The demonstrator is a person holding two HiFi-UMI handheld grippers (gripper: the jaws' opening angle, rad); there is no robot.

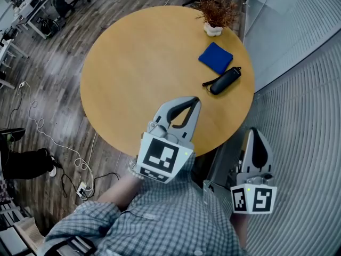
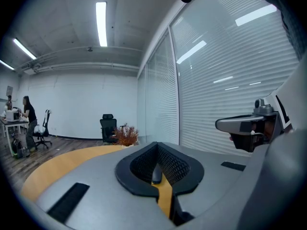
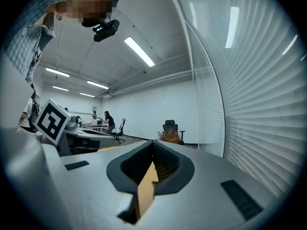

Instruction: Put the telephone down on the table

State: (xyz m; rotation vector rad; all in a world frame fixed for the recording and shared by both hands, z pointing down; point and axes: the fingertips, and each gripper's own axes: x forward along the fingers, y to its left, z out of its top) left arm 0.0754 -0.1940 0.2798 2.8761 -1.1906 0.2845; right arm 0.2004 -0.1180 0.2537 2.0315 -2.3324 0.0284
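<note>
The black telephone handset (image 1: 225,80) lies flat on the round wooden table (image 1: 138,63), at its right side, with a thin black cord looping off its near end. My left gripper (image 1: 194,101) hovers over the table's near edge, a short way in front of the handset, jaws shut with nothing between them. In the left gripper view its jaws (image 2: 156,146) meet at the tip. My right gripper (image 1: 254,131) hangs off the table's right edge, over the floor, also shut and empty. Its closed jaws (image 3: 153,143) point toward the far wall.
A folded blue cloth (image 1: 216,57) lies just behind the handset. A small potted plant (image 1: 214,16) stands at the table's far right edge. A glass wall with blinds (image 1: 298,63) runs along the right. Cables (image 1: 58,143) trail over the wooden floor at left.
</note>
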